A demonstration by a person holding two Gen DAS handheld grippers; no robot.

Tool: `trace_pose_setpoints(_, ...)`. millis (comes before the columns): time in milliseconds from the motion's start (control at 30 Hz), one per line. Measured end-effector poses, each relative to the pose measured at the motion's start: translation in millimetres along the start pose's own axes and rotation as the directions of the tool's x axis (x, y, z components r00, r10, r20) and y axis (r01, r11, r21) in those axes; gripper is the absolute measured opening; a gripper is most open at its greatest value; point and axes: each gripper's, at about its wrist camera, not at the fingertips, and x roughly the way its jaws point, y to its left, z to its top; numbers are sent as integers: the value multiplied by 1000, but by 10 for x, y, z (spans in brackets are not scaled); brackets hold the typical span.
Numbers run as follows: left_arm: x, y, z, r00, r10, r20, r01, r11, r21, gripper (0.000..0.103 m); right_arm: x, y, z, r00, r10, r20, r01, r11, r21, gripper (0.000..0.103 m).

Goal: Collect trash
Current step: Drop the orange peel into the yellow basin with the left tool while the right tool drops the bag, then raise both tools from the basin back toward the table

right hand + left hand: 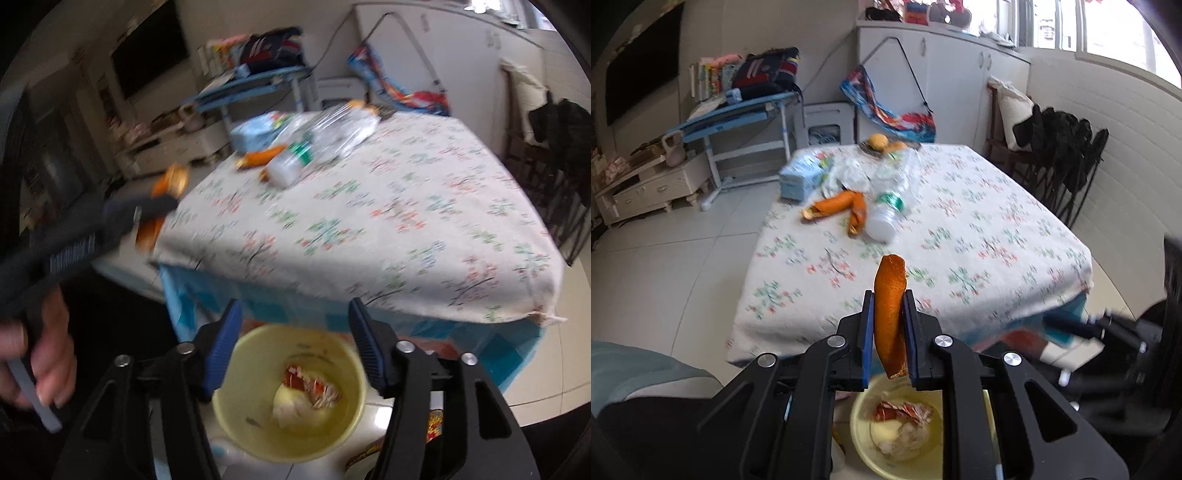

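below the worktop's near edge (332,295) a yellow bin (236,435) stands on the floor, wrappers inside. left claw (889,314) pinches an orange peel (890,295) upright above it. right claw (291,314) gapes wide, empty, over the bin.

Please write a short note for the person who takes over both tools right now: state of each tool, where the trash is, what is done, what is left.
Left tool: shut on a curled strip of orange peel, held above the yellow plastic bucket on the floor.
Right tool: open, nothing between its pads, over the same bucket.
Done: a crumpled red and white wrapper and some pale scraps already lie in the bucket.
Left: drop the held peel in. Then collect from the floral-cloth table: more orange peel pieces, a clear plastic bottle with a green label, lying on its side, and a crumpled clear plastic.
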Motion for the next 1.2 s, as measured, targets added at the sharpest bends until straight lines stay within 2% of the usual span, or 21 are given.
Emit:
trace_pose_setpoints(233, 131, -236, -276, 988, -81, -134, 85, 996, 20, 15, -202, -198, 79, 989, -79, 122, 70, 994, 80, 69)
trace_pose_setpoints(433, 279, -454, -481, 960, -116, -254, 139, 988, 73, 20, -241, -264, 94, 983, -102, 150, 86, 991, 106, 72)
trace_pose_setpoints(467, 285, -476, -492, 962, -105, -253, 130, 988, 84, 22, -244, -267, 97, 982, -106, 155, 90, 990, 108, 73)
trace_pose_setpoints(533, 274, -482, -487, 964, -105, -245, 128, 988, 81, 38, -255, -279, 98, 980, -112, 162, 94, 989, 113, 73)
trace_pose_setpoints(600, 255, -445, -466, 967, -103, -233, 121, 991, 63, 45, -257, -291, 96, 979, -118, 165, 99, 988, 119, 74)
trace_pose_setpoints(800, 202, -355, -401, 975, -91, -201, 99, 995, 30, 53, -230, -310, 101, 979, -125, 163, 105, 987, 124, 76)
trace_pose_setpoints(1000, 94, -307, -328, 995, -12, -103, 16, 999, 31, 71, -229, -319, 96, 979, -127, 161, 108, 987, 121, 77)
trace_pose_setpoints(1200, 29, -227, -263, 998, 52, -43, -52, 999, 11, 78, -226, -319, 97, 979, -127, 160, 109, 987, 118, 78)
